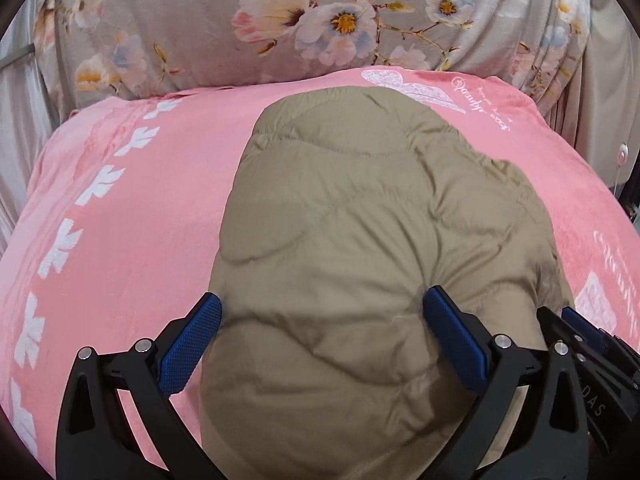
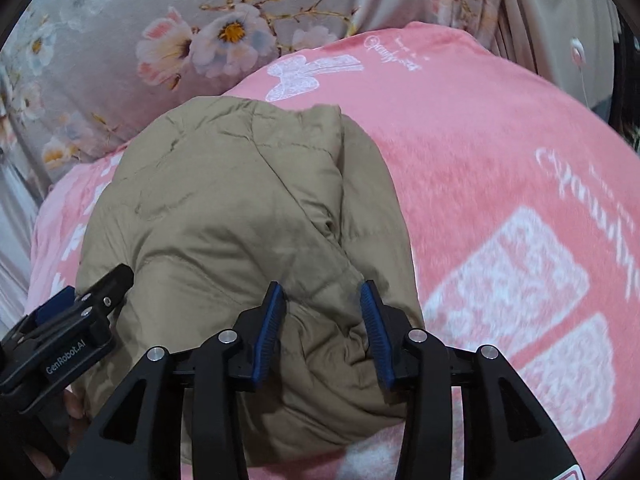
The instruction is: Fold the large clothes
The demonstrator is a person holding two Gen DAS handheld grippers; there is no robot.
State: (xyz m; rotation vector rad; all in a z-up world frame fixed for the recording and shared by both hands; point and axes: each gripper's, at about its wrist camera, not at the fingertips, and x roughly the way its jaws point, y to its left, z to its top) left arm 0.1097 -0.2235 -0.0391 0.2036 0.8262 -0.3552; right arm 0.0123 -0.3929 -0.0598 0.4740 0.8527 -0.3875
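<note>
- A khaki quilted puffer jacket point(image 1: 352, 240), padded and already gathered into a thick folded bundle, is lying on a pink fleece blanket with white prints point(image 1: 120, 208) that is covering a bed.
- The bundle is stretching away from both tongs, its long axis running from the near edge toward a grey floral cushion point(image 1: 280, 20) at the far end.
- The left tongs point(image 1: 320, 344) are sitting over the near end of the jacket, roughly on its middle line; the right tongs point(image 2: 322, 320) are just beside them, over the jacket's near right corner, so both hands are about equally close.
- The left tongs are standing wide open, one blue pad point(image 1: 192, 344) on each side of a swell of padding, gripping nothing.
- The right tongs are standing partly open with a ridge of khaki fabric between the pads; the pads appear to be clear of it, not pinching.
- Judging from this, the fold looks laid and both tongs look free to draw back.
</note>
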